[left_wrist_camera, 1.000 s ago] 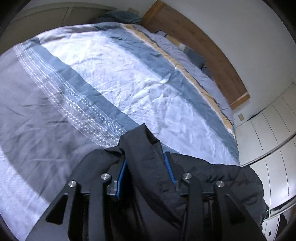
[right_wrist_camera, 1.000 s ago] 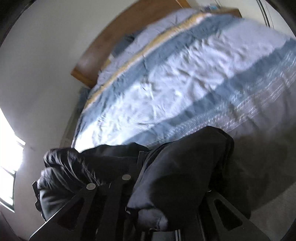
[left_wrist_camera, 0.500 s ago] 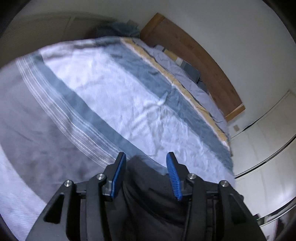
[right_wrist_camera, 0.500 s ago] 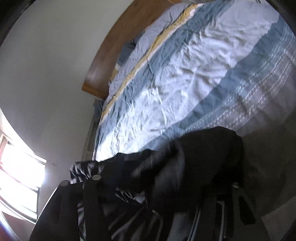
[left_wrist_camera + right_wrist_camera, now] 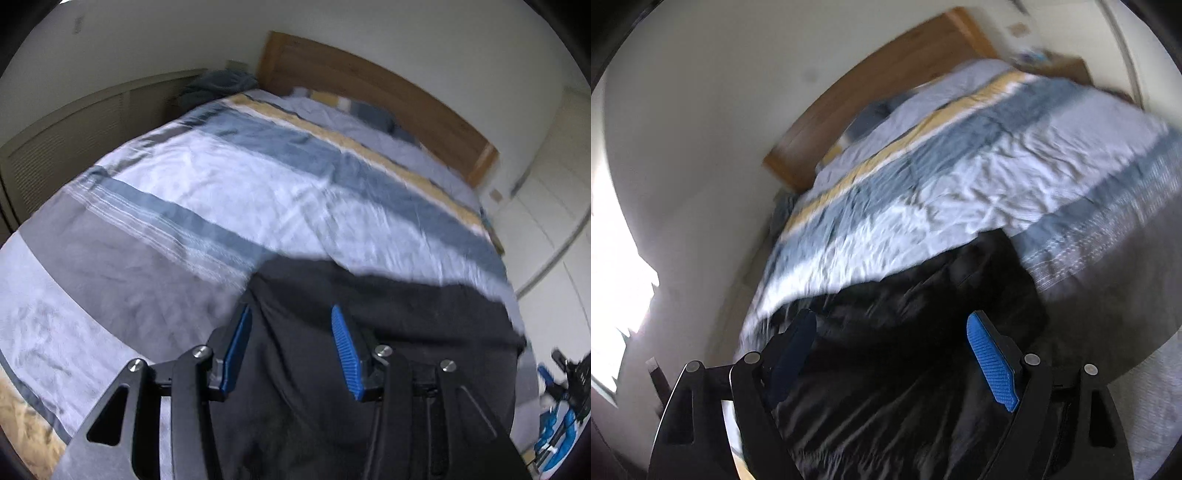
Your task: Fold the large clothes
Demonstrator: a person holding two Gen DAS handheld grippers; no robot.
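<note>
Lifting clear works best straight up — left gripper [image 5: 288,347] open and empty, right gripper [image 5: 894,358] opening — so the jacket [image 5: 388,332] lies undisturbed.

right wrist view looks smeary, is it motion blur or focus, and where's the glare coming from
Right wrist view: streaked blur across the bedspread and black jacket, so likely motion; glare from the blown-out window at left. Left wrist view: milder smear on the bedspread, even light, fisheye bending the headboard.
</note>
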